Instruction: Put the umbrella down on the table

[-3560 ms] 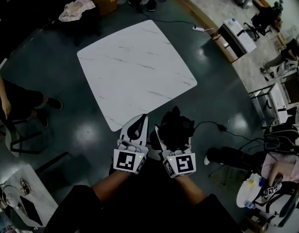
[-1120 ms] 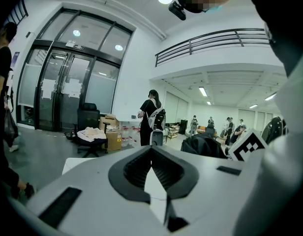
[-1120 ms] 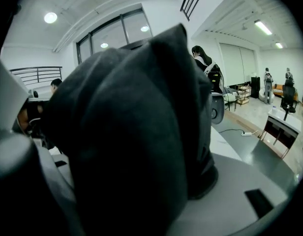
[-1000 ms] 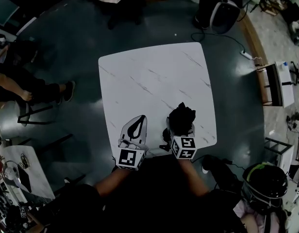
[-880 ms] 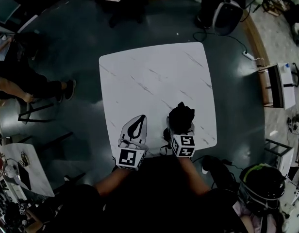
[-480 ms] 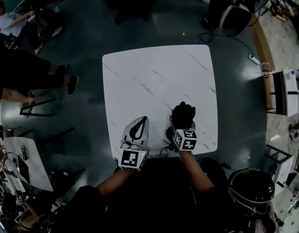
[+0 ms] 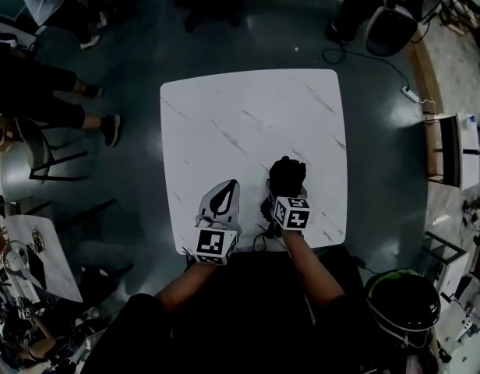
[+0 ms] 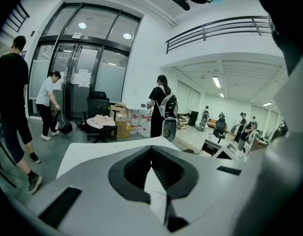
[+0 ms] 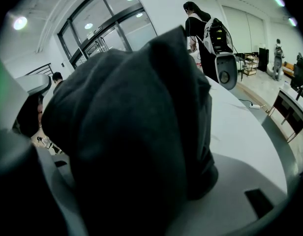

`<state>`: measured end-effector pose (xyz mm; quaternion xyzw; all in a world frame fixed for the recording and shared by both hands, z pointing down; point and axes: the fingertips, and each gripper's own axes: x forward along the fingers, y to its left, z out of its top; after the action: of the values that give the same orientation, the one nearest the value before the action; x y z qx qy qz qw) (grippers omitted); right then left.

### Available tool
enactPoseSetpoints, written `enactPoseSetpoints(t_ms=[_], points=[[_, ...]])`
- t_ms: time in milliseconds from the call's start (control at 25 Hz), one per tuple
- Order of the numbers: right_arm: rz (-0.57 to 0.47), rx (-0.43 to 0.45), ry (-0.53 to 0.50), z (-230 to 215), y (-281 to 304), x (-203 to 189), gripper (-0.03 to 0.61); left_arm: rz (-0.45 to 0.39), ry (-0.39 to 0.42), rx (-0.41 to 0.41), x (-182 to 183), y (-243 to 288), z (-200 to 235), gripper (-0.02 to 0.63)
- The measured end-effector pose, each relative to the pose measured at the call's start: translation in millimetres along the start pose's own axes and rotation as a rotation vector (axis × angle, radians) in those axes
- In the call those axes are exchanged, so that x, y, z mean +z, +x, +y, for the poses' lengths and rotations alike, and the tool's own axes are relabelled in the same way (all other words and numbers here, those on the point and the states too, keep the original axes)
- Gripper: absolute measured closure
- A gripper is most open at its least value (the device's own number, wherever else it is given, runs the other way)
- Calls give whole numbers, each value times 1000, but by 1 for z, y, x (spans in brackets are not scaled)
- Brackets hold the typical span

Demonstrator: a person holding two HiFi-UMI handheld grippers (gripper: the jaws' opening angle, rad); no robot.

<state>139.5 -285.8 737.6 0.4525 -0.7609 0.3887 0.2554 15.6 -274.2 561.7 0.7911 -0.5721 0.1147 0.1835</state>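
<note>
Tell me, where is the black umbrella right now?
In the head view, the umbrella is held in the right gripper, over the near right part of the white table, just right of the left gripper.

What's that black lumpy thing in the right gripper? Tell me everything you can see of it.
It is a black folded umbrella, a soft crumpled bundle of dull fabric. The right gripper holds it, jaws closed on it, bunched cloth sticking out beyond them. It is over the near right part of the white marble-look table. Whether it touches the tabletop cannot be told.
</note>
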Motion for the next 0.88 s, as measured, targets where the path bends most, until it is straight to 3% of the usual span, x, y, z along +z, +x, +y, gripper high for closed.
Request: enactPoseSetpoints(t_ms=[280,520,880], points=[[74,-6,55,-8,18,-4,265,47,-55,-49,-21,24,-8,606],[133,-19,105,-22,33,-11,264,79,-40,-39,-38,30,-8,606],[223,-22,159,-27,53,-31,262,146,-85,-81,-57,36,-12,606]])
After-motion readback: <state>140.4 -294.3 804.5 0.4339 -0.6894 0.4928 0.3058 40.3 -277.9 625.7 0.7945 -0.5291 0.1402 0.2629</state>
